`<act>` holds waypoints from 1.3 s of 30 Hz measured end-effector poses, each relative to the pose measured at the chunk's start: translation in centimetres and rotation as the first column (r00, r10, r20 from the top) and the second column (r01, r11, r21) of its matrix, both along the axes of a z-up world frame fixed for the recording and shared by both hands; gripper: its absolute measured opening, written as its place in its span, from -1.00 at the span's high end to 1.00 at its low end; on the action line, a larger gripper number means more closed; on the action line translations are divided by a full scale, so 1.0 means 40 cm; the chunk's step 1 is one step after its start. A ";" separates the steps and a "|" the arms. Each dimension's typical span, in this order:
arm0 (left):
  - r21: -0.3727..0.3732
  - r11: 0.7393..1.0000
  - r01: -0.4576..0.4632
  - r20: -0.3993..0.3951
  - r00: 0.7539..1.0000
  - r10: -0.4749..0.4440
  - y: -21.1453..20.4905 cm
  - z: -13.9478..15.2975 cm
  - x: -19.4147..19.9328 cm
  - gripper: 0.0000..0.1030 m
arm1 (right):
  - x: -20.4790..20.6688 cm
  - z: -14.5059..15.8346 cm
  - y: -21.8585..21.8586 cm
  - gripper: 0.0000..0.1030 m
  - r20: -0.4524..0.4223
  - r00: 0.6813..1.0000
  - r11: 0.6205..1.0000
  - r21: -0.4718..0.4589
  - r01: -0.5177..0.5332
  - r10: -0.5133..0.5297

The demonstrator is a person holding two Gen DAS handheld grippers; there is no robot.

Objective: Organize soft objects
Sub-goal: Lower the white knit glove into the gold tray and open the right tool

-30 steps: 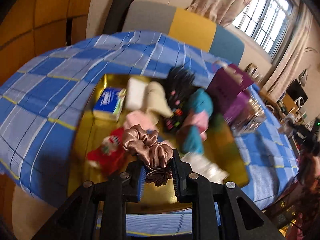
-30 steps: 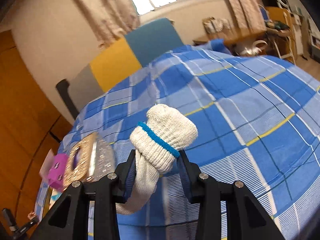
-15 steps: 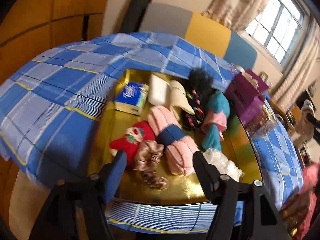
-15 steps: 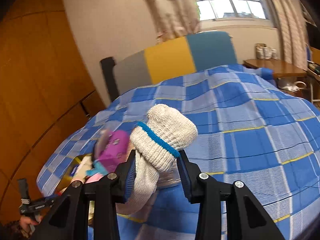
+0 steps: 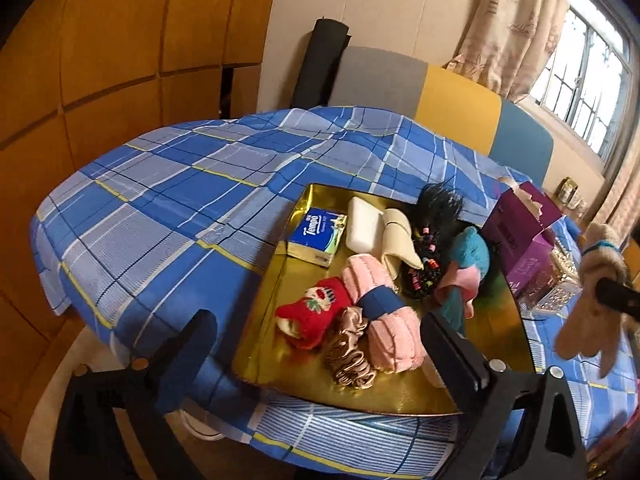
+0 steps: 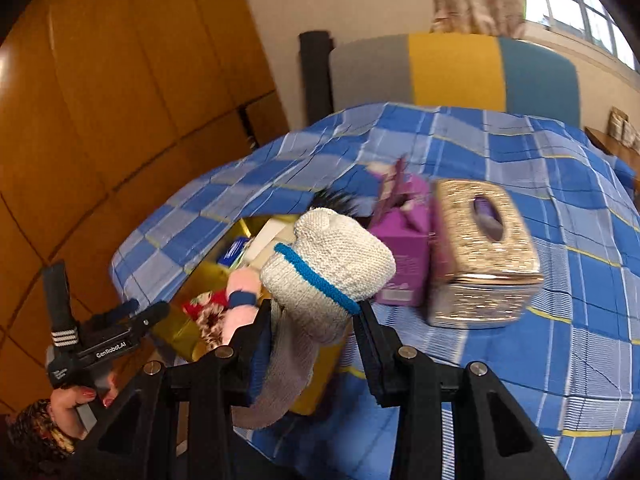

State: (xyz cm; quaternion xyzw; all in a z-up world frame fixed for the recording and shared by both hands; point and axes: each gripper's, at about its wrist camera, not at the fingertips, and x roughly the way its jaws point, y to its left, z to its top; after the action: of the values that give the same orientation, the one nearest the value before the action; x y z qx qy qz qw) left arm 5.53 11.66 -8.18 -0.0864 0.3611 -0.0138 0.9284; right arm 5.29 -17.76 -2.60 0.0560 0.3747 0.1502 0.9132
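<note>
Socks and other soft things fill our gold tray (image 5: 276,344) on the checked surface (image 5: 168,216). We hold our left hand-held gripper (image 5: 316,344) spread wide above the satin scrunchie (image 5: 348,354); our right hand-held gripper (image 6: 314,332) clamps a cream sock (image 6: 328,264) near the tray's corner.

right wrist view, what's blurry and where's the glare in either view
Right wrist view: the gold tissue box and purple box are motion-smeared, the held knit sock sharp. Left wrist view: window blown out, gold tray mirror-glossy, sock at right edge soft.
</note>
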 end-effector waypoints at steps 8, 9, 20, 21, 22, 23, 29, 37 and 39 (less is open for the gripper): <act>0.024 1.000 0.007 -0.015 1.000 -0.006 0.000 0.000 0.000 -0.99 | 0.075 -0.122 0.145 0.23 -0.167 0.986 0.974 -0.224 -0.044 0.006; 0.015 1.000 0.008 -0.017 1.000 -0.008 0.003 0.001 0.002 -0.99 | 0.086 -0.140 0.152 0.23 -0.186 0.983 0.971 -0.233 -0.048 0.004; 0.006 1.000 0.006 -0.023 1.000 -0.006 0.000 0.003 0.003 -0.99 | 0.123 -0.184 0.204 0.13 -0.206 0.976 0.943 -0.334 -0.009 -0.064; 0.013 1.000 0.004 -0.021 1.000 -0.004 -0.003 0.004 0.002 -0.99 | 0.131 -0.189 0.207 0.10 -0.207 0.976 0.942 -0.336 -0.001 -0.073; 0.017 1.000 0.005 -0.016 1.000 -0.005 -0.003 0.004 0.001 -0.99 | 0.135 -0.193 0.202 0.08 -0.205 0.974 0.941 -0.339 0.018 -0.092; 0.021 1.000 0.007 -0.008 1.000 -0.007 -0.006 0.006 -0.001 -0.99 | 0.135 -0.192 0.197 0.07 -0.202 0.974 0.940 -0.341 0.030 -0.105; 0.045 0.999 0.005 0.000 1.000 -0.005 -0.018 0.008 -0.004 -0.99 | 0.123 -0.174 0.167 -0.02 -0.166 0.976 0.942 -0.326 0.083 -0.143; 0.080 0.997 0.003 0.010 1.000 -0.003 -0.039 0.011 -0.016 -0.99 | 0.096 -0.152 0.155 -0.03 -0.129 0.981 0.938 -0.332 0.097 -0.147; 0.111 0.994 0.001 0.009 1.000 -0.002 -0.049 0.012 -0.021 -0.99 | 0.090 -0.148 0.155 -0.03 -0.120 0.982 0.938 -0.331 0.098 -0.145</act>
State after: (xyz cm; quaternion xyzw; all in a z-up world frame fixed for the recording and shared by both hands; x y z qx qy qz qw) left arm 4.69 9.71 -7.69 -0.0344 0.3570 0.0054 0.9335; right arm 8.90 -11.54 -8.50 -0.0610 0.4544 0.0255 0.8883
